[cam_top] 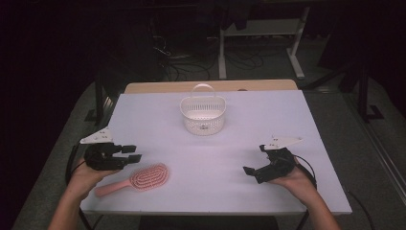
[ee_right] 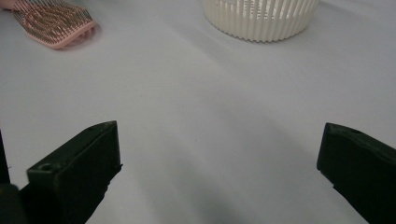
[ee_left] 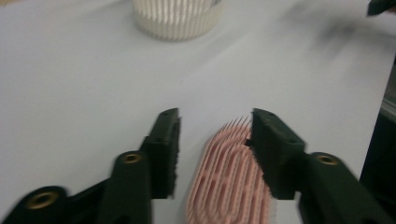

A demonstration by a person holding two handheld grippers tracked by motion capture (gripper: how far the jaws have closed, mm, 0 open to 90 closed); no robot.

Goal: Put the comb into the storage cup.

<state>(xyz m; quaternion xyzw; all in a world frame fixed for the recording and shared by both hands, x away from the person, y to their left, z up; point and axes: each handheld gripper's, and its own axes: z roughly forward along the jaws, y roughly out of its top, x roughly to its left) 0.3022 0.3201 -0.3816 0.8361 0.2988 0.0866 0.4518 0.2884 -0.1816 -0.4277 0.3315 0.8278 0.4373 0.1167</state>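
A pink hairbrush (cam_top: 143,178) lies bristles up near the front left of the white table (cam_top: 230,143), its handle pointing to the front left. My left gripper (cam_top: 131,152) hovers just behind and left of the brush head, open. In the left gripper view its jaws (ee_left: 215,126) stand apart with the brush head (ee_left: 229,177) below and between them, and neither pad presses on it. My right gripper (cam_top: 254,159) rests at the front right, open wide (ee_right: 219,140) over bare table. A white slatted basket (cam_top: 203,115) with a handle stands at the back middle.
The basket (ee_left: 175,18) is straight ahead of the left gripper, and in the right gripper view it (ee_right: 259,18) sits at the top with the hairbrush (ee_right: 53,21) at the upper left. A wooden board (cam_top: 210,86) edges the table's far side. Dark floor with cables lies beyond.
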